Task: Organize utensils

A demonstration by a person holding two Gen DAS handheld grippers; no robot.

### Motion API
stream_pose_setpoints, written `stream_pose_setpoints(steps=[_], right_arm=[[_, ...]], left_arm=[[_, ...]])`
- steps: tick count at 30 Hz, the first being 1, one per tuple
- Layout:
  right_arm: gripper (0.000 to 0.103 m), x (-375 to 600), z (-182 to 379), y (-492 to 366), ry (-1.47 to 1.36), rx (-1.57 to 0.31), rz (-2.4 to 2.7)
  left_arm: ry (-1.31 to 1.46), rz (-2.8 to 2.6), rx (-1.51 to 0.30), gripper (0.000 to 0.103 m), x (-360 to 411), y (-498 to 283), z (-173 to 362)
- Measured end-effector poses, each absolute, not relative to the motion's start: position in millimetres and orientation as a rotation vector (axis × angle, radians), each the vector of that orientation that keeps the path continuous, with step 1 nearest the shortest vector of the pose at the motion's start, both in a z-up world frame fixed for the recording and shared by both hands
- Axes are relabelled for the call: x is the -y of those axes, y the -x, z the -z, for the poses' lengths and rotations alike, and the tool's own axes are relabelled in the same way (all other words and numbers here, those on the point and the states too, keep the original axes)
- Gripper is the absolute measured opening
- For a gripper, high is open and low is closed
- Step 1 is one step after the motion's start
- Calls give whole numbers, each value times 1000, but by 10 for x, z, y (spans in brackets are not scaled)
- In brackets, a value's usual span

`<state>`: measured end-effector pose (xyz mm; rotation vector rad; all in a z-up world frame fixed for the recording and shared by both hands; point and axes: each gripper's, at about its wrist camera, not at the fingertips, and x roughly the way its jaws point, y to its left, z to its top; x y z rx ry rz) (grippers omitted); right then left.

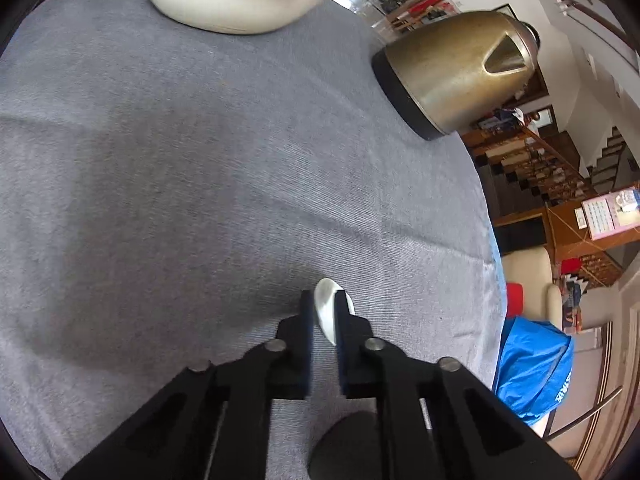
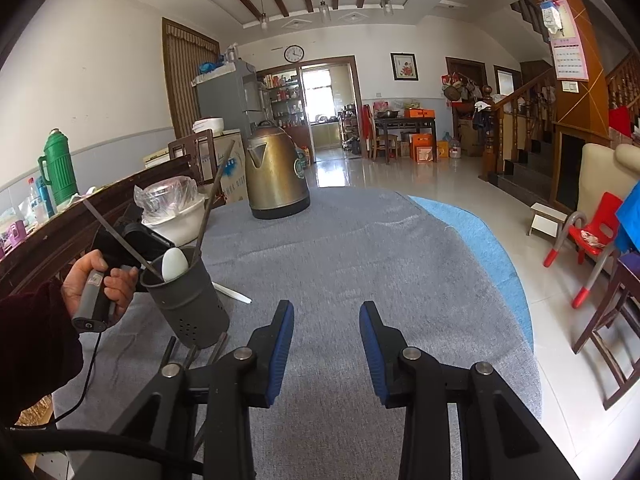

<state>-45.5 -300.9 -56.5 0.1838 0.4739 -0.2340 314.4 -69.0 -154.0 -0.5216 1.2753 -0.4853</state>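
The white spoon [image 1: 329,312] is clamped in the left gripper [image 1: 324,300] above the tablecloth [image 1: 180,160]; the grip appears shallow, so it is lifted slowly toward the utensil holder [image 2: 186,300]. The right gripper [image 2: 326,320] is held half-open, empty.

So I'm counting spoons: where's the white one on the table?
Left wrist view, low centre: the white spoon lies on the grey tablecloth, between the left gripper pads, shut on it.

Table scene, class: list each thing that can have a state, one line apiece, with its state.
Left claw: shut on the white spoon.
Right claw: open, empty.
Utensil holder: upright, holding a spoon and chopsticks.
Kettle: upright, lid closed.
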Motion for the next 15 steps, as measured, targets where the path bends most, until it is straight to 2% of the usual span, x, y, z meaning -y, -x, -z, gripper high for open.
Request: stream_pose_setpoints(steps=[5, 15], right_arm=[[37, 2978, 587, 426, -188, -485, 230], [37, 2968, 579, 426, -191, -478, 222]], left_arm=[[515, 468, -1245, 2, 730, -3175, 1551], [577, 378, -1109, 2, 146, -3130, 1223]])
